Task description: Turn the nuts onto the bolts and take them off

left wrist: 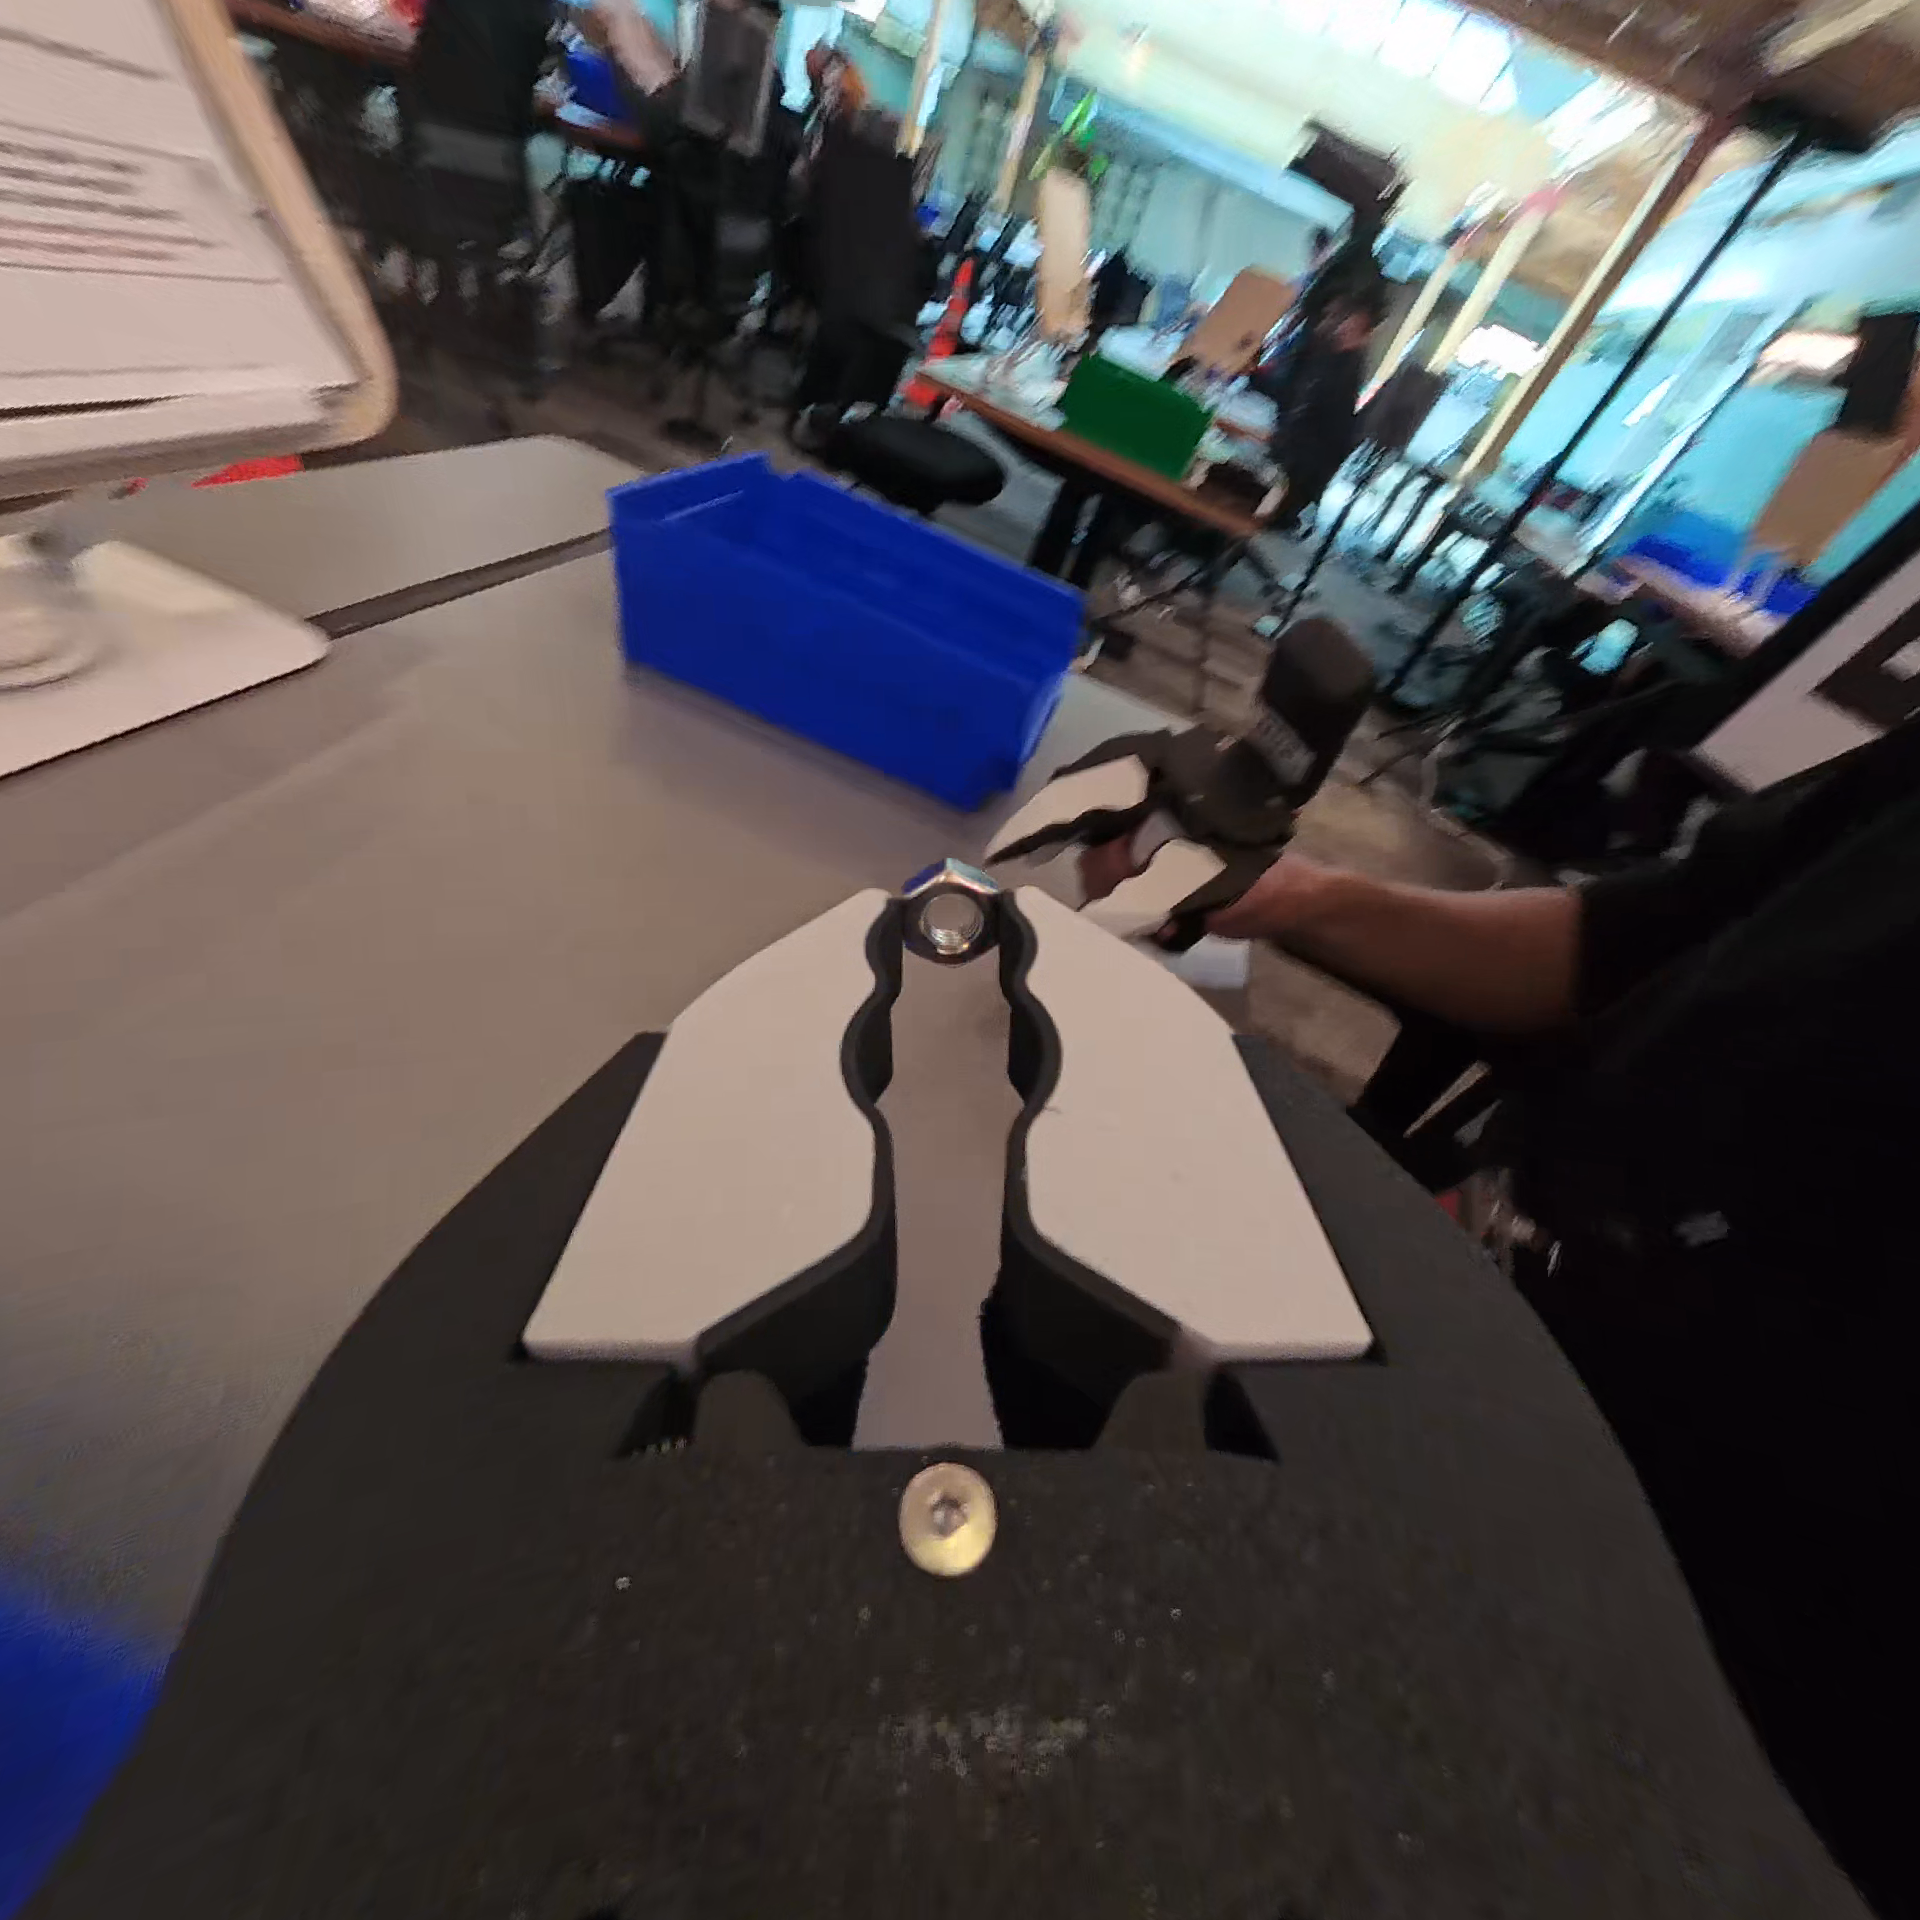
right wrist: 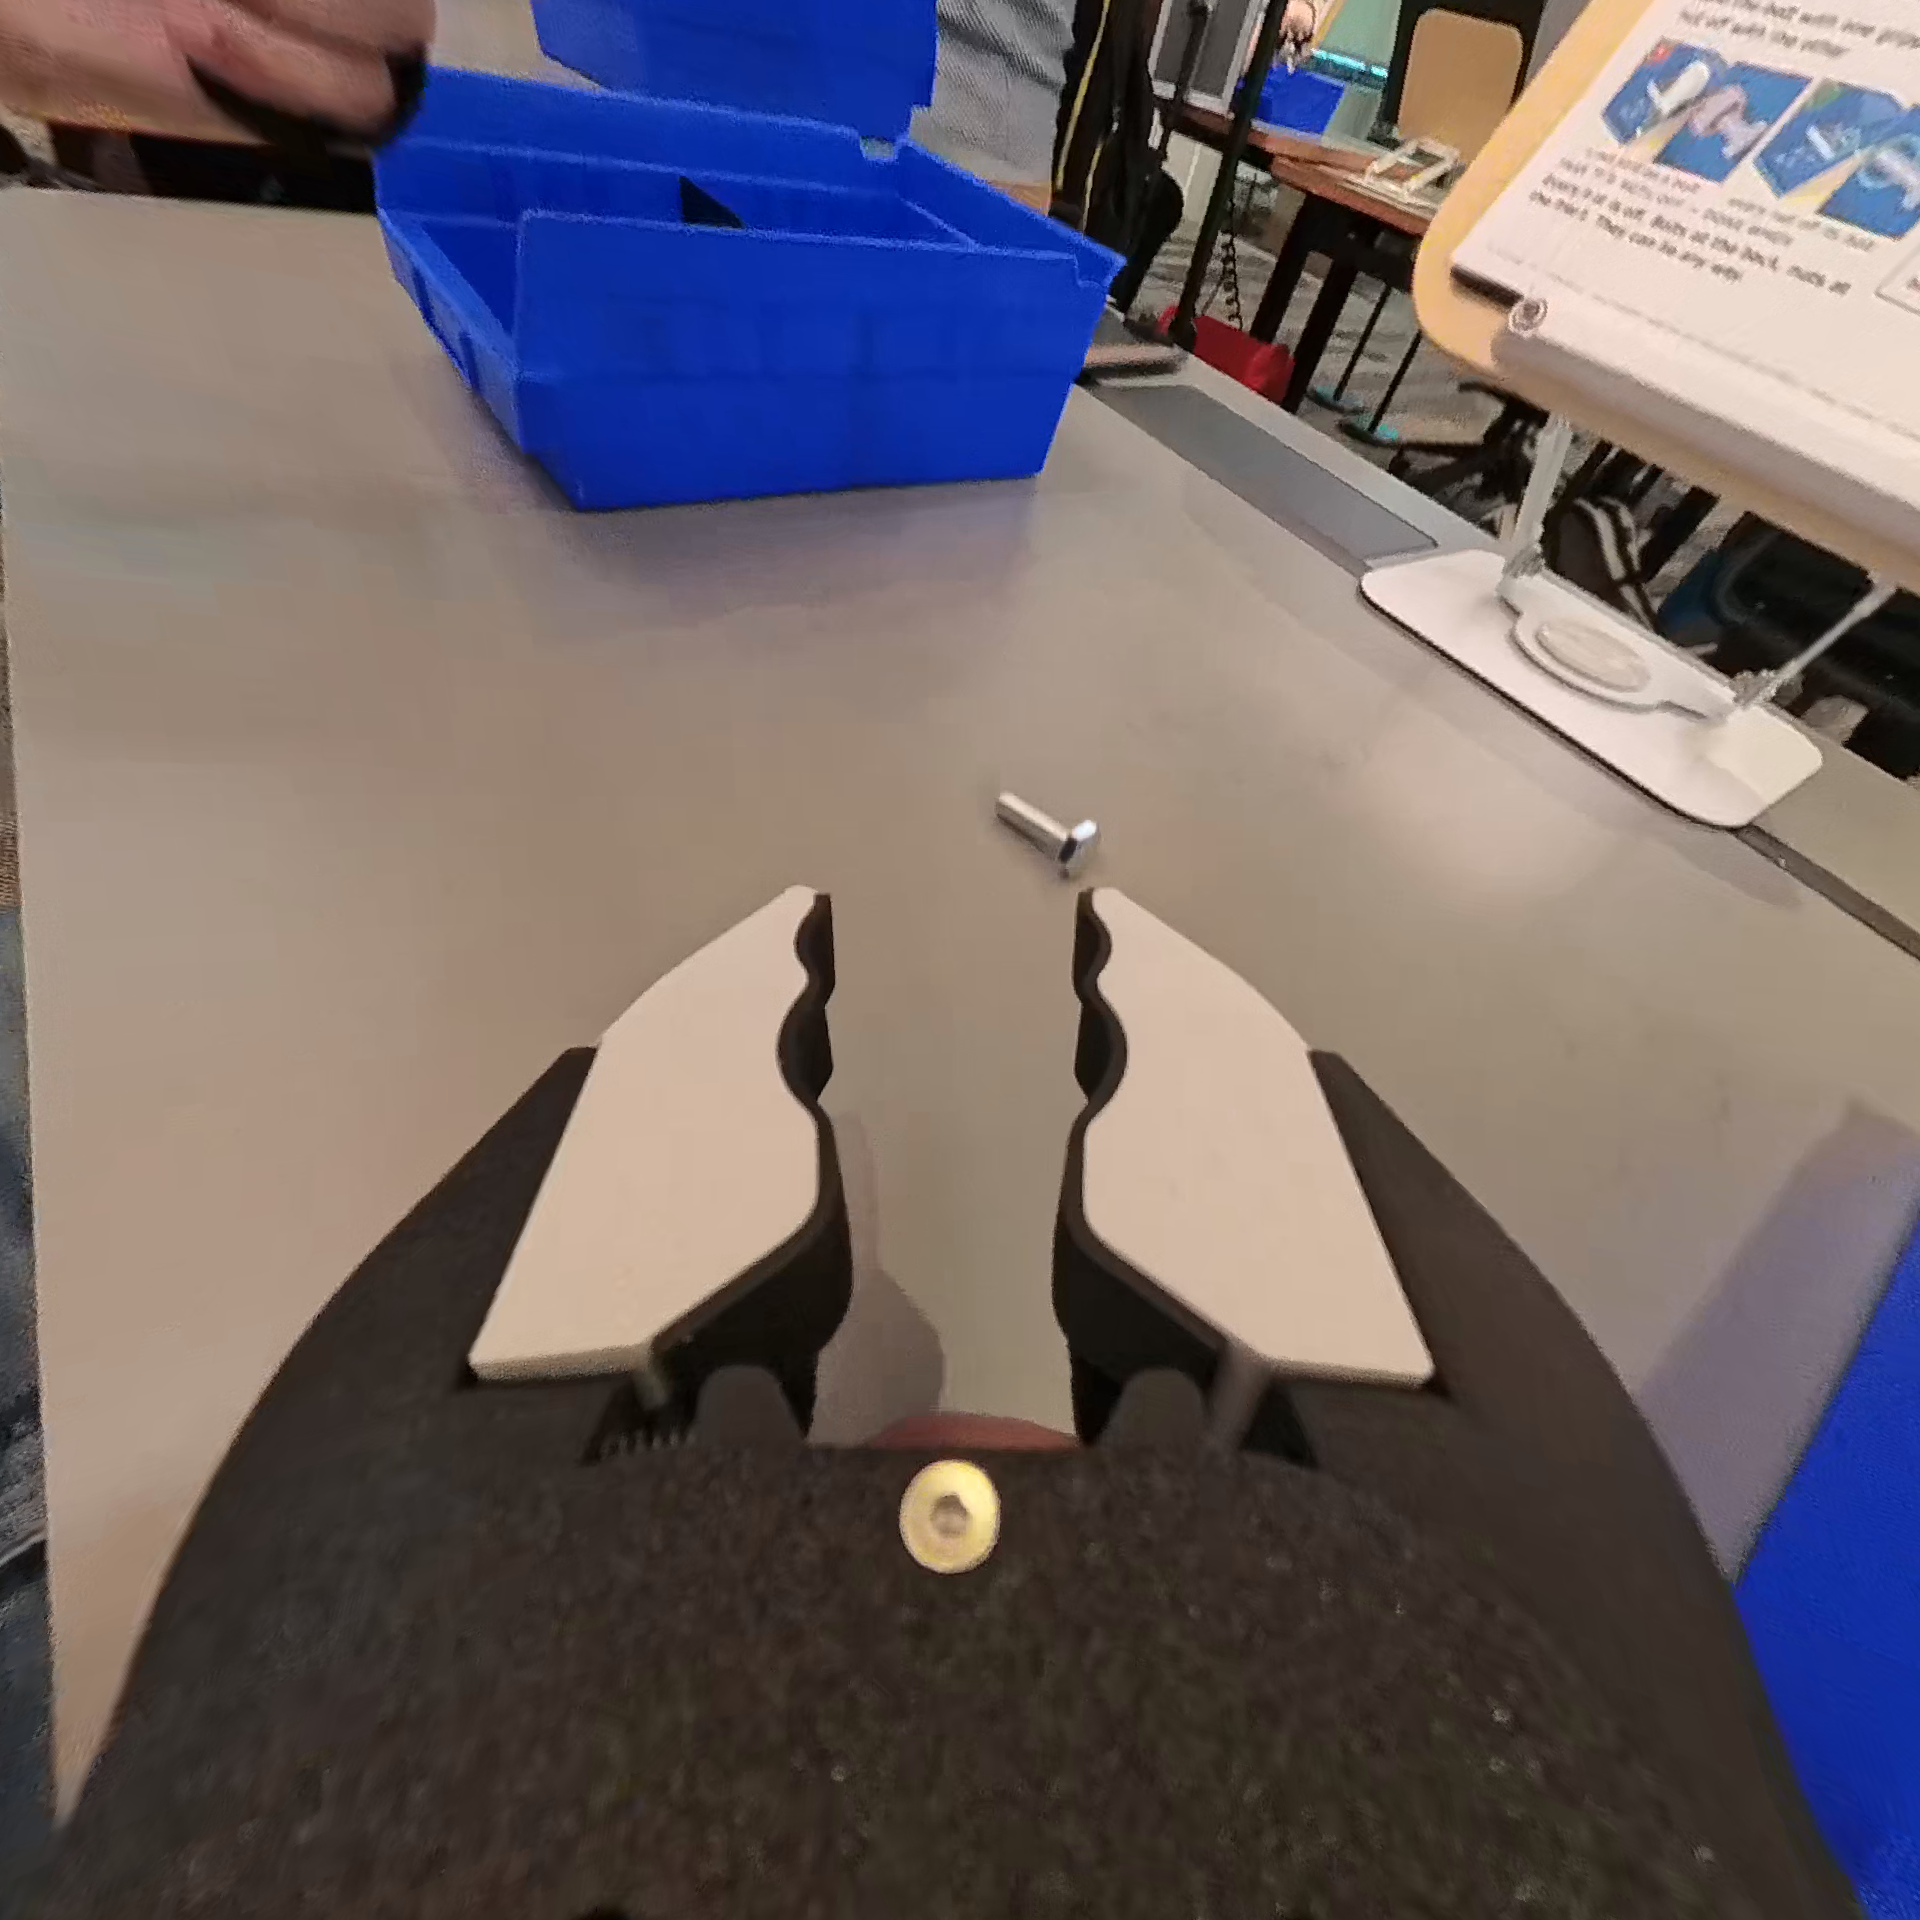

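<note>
Left hand-held gripper (left wrist: pixel 951 920), black body with pale grey finger plates: its fingertips are closed on a small silver hexagonal steel nut (left wrist: pixel 948 923), whose threaded bore faces the camera, held above the matt grey worktop (left wrist: pixel 312 987). Right hand-held gripper (right wrist: pixel 951 904), of the same build: jaws parted and holding nothing, poised low over the worktop. Just beyond its right fingertip lies a short silver hex-head steel bolt (right wrist: pixel 1049 831), resting on its side with the head nearer the gripper and the shank pointing away to the left; bolt and fingertip are close but apart. Farther back stands an open blue plastic parts bin (right wrist: pixel 790 416) with inner dividers. At the worktop's edge, a white document stand (right wrist: pixel 1621 665) carries a printed instruction sheet (right wrist: pixel 1714 187). In the left wrist view the right hand-held gripper also appears to the right of the nut, gripped by a person's hand (left wrist: pixel 1278 904).
</note>
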Demonstrator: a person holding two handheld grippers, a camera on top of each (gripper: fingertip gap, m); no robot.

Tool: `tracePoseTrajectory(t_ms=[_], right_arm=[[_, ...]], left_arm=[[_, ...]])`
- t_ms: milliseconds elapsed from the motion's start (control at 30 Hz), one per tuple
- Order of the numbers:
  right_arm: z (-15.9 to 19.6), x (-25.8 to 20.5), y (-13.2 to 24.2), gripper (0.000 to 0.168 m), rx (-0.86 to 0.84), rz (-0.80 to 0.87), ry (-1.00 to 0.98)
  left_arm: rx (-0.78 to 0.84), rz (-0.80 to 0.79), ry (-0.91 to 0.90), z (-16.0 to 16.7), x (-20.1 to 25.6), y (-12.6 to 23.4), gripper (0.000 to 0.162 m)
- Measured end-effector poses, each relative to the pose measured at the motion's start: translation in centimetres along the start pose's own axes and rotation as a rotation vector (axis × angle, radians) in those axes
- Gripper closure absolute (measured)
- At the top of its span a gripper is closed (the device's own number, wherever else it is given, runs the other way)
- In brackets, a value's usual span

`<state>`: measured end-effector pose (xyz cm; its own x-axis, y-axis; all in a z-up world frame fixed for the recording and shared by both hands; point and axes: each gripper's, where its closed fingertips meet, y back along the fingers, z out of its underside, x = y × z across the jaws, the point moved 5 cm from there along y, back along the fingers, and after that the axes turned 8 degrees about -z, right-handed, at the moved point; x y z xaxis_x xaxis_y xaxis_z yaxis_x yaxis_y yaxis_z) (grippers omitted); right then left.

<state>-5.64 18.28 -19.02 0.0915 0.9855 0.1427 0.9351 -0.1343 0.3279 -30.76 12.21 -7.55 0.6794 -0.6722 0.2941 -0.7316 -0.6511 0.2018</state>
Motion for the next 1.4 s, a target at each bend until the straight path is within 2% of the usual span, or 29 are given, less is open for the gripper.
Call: tracePoseTrajectory(t_ms=[67,133,233,333,467,667,767,800,967,1067,1167,1400], right_arm=[[-0.5,0.5,-0.4,0.127,-0.003,-0.010,0.029],[-0.7,1.5,-1.1,0.127,-0.047,-0.022,0.069],[-0.2,3.1,-2.8,0.127,-0.209,-0.144,0.080],[0.5,4.4,-5.4,0.126,-0.325,-0.302,0.092],[1.5,6.6,-8.6,0.126,-0.376,-0.347,0.128],[2.7,7.4,-11.4,0.127,-0.430,-0.442,0.202],[2.8,7.5,-12.2,0.131,-0.405,-0.483,0.173],[2.9,7.5,-12.2,0.148,-0.418,-0.516,0.158],[2.7,7.4,-11.8,0.149,-0.406,-0.542,0.092],[1.0,6.8,-10.8,0.149,-0.345,-0.521,0.022],[-1.2,6.5,-9.0,0.149,-0.307,-0.456,0.053],[-7.0,5.7,-4.3,0.149,-0.073,-0.307,0.196]], left_arm=[[0.066,0.068,0.056,0.7,1.4,-2.5,0.145],[0.100,0.069,0.091,2.3,2.0,-4.4,0.146],[0.145,0.083,0.170,4.8,2.6,-5.8,0.145],[0.120,0.079,0.185,6.4,2.9,-5.8,0.145],[0.115,0.078,0.180,7.9,3.6,-5.0,0.145],[0.102,0.106,0.155,8.4,4.1,-4.9,0.145],[0.086,0.106,0.150,8.7,4.0,-4.9,0.145],[0.088,0.104,0.153,8.7,3.9,-4.8,0.145],[0.117,0.081,0.180,8.2,2.6,-4.7,0.145],[0.103,0.063,0.198,7.6,1.2,-5.6,0.145],[0.034,0.043,0.187,6.9,0.0,-7.3,0.145],[0.031,0.229,0.326,5.0,-0.7,-11.3,0.145]])
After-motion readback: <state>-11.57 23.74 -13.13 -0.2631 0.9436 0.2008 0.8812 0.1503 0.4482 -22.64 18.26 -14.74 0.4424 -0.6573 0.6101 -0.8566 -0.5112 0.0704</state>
